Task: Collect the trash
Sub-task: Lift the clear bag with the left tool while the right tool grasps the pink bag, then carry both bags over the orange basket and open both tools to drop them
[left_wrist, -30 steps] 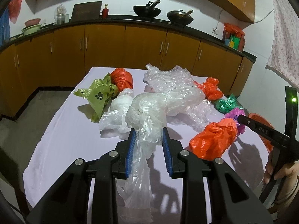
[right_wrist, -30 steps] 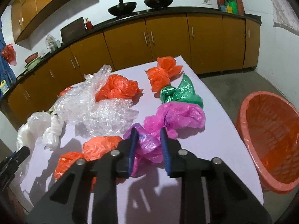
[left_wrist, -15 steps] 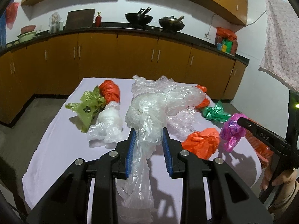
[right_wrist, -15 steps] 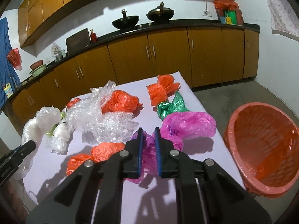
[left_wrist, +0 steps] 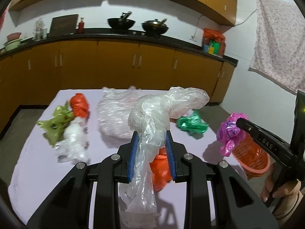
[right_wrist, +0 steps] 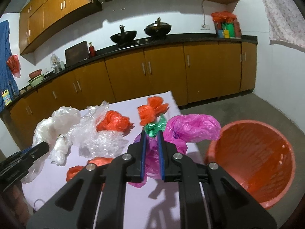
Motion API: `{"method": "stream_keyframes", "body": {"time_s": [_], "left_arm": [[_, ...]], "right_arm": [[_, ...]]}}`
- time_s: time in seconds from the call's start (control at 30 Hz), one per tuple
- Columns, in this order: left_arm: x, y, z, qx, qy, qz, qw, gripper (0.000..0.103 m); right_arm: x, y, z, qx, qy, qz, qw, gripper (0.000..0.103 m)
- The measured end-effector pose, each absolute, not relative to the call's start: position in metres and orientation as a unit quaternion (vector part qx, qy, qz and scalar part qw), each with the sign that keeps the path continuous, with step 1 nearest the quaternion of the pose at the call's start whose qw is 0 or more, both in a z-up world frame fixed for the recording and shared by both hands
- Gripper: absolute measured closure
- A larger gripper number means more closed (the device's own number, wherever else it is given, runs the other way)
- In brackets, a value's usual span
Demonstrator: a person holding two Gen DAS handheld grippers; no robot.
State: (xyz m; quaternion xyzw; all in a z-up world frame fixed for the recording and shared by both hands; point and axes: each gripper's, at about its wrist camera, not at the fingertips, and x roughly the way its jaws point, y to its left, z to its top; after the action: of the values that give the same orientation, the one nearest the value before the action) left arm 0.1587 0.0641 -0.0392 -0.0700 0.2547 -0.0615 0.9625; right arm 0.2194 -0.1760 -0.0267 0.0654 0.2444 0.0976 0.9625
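Note:
My left gripper [left_wrist: 151, 139] is shut on a clear plastic bag [left_wrist: 164, 106] and holds it above the table [left_wrist: 38, 162]. My right gripper [right_wrist: 152, 139] is shut on a pink plastic bag [right_wrist: 192, 127], lifted near the table's right edge beside the orange trash basket [right_wrist: 253, 160]. In the left wrist view the pink bag [left_wrist: 229, 131] hangs from the right gripper in front of the basket [left_wrist: 251, 158]. Orange bags [right_wrist: 112, 121], a green bag [right_wrist: 154, 126] and bubble wrap [right_wrist: 91, 137] lie on the table.
An olive green bag [left_wrist: 55, 123], an orange bag [left_wrist: 79, 105] and a white bag [left_wrist: 73, 145] lie at the table's left. Kitchen cabinets [left_wrist: 114, 70] with woks [left_wrist: 120, 22] run behind. The basket stands on the floor to the right.
Both grippers have risen with their bags. The right gripper closed on the pink bag and carried it toward the basket. The left gripper swung right with the clear bag.

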Motion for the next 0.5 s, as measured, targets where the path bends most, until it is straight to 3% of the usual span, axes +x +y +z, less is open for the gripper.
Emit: {"method": "stream_keyframes", "body": {"time_s": [0.5], "left_arm": [[0.202,-0.078,-0.043,-0.024,0.275,-0.184,0.943,0.074]], "right_arm": [[0.212,-0.304,-0.034,0.092,0.237,-0.021,0.967,0.09]]}}
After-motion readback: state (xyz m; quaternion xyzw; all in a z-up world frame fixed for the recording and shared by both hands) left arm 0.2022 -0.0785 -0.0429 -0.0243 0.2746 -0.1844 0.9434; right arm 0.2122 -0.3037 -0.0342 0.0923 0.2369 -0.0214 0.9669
